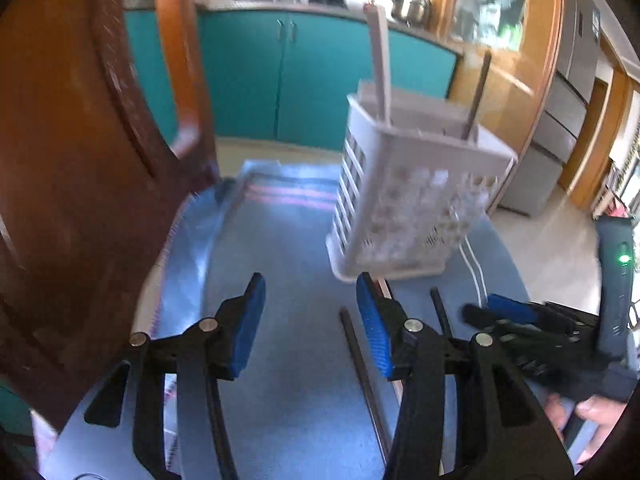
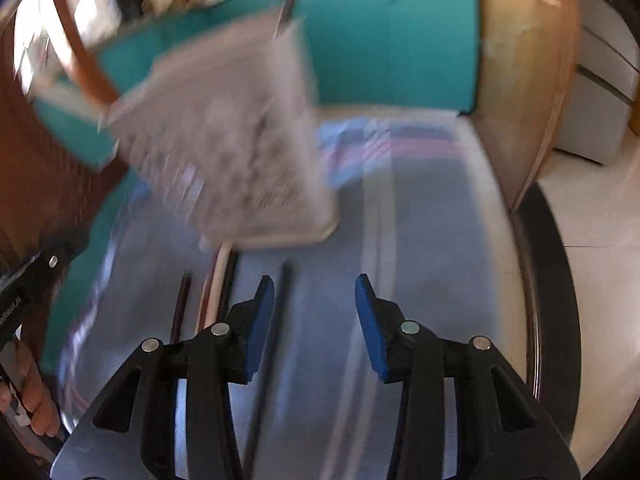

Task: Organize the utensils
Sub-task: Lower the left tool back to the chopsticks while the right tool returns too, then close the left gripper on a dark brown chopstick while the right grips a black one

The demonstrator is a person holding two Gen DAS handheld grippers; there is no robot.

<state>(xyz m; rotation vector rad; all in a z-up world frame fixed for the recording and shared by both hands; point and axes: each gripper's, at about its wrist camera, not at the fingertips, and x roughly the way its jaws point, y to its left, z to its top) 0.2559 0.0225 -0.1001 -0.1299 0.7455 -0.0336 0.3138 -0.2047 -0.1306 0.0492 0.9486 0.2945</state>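
A white slotted utensil holder stands on the blue cloth; it is blurred in the right wrist view. A pale handle and a dark stick stand in it. Dark chopsticks and a pale one lie on the cloth below the holder, also in the right wrist view. My left gripper is open and empty above the cloth, left of the chopsticks. My right gripper is open and empty; it shows at the right of the left wrist view.
A brown wooden chair back rises close on the left. Teal cabinets stand behind the table. A grey fridge is at the right. The table's dark rim curves along the right side.
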